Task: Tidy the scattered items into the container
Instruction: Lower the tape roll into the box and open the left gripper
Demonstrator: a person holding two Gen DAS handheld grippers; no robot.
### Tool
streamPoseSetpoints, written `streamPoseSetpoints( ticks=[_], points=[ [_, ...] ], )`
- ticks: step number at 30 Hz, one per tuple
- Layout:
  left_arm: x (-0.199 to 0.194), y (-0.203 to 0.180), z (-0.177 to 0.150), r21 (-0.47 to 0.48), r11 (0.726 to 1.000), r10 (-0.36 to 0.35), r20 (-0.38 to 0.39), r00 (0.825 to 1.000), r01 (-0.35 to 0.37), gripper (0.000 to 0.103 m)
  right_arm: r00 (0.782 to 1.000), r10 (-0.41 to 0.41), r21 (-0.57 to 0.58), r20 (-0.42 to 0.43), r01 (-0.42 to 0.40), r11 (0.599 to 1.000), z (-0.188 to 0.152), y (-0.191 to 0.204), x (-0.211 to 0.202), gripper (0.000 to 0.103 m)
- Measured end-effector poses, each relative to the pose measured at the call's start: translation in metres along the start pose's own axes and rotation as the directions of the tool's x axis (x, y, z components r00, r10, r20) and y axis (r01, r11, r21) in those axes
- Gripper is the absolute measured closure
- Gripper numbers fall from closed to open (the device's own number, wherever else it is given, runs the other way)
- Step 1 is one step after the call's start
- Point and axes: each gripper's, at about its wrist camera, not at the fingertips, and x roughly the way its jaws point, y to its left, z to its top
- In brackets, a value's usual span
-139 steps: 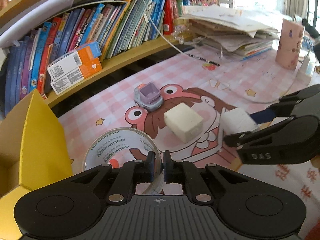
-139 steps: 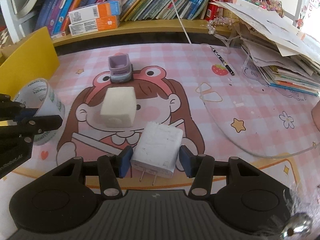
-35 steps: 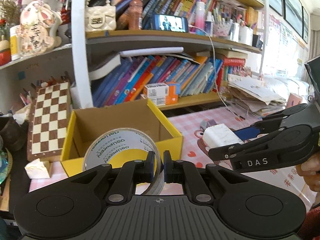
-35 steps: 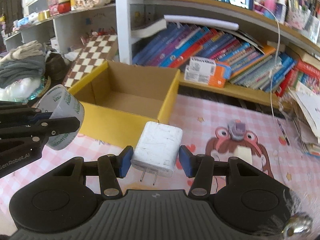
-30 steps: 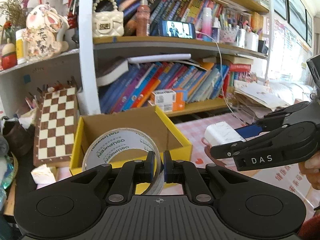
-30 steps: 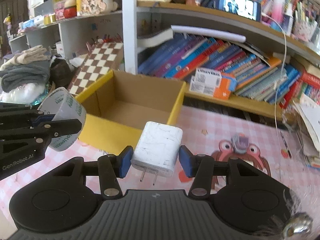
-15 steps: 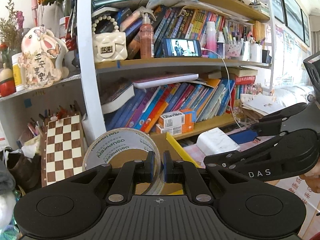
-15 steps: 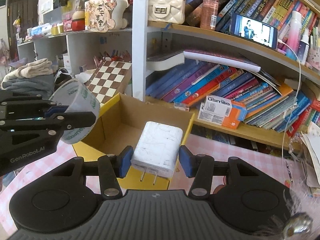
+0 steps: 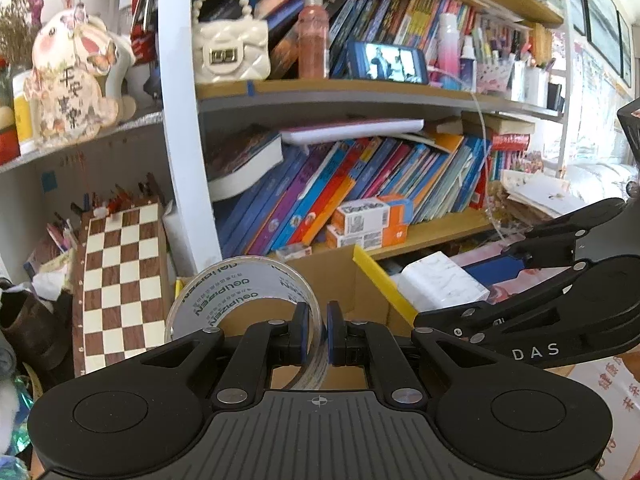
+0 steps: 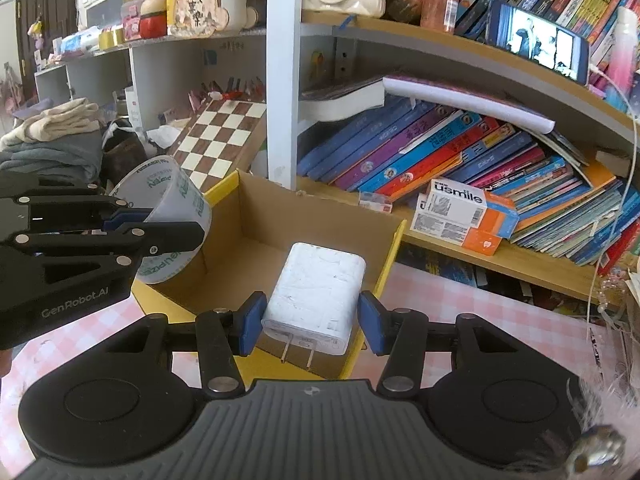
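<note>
The biggest risk I see now is that the 2 things fall outside the box and not inside it. My left gripper is clamped on the wall of the tape roll at only 1 narrow place, so the roll hangs out to the left of the fingers and can swing or slip if I tilt my hand. If I let it go too early, I think it lands on the near yellow rim and rolls away over the pink checked table. My right gripper is clamped on the 2 sides of the white charger, with the 2 metal prongs pointing back to me; the smooth sides could slide between the blue pads if I shake the tool. Both tools are also close together, so they can knock each other over the opening. From the right wrist view, the charger is over the near right part of the open box, just inside the right wall, and the roll is over the near left corner, partly above the rim. The box inside looks bare, and it stands in front of the bookshelf, beside the chessboard.
</note>
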Motion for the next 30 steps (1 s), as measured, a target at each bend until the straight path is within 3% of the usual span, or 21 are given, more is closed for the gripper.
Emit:
streamPoseSetpoints(
  ticks=[19, 30],
  points=[
    [0.065, 0.023, 0.009, 0.072, 0.997, -0.031, -0.153, 0.988, 0.042, 0.095, 0.995, 0.048, -0.037, -0.084, -0.052, 0.998, 0.005, -0.002, 0.048, 0.055],
    [0.115, 0.03, 0.01, 0.102, 0.99, -0.062, -0.276, 0.959, 0.093, 0.095, 0.992, 0.087, -0.05, -0.094, -0.092, 0.994, 0.008, 0.0, 0.065, 0.055]
  ],
)
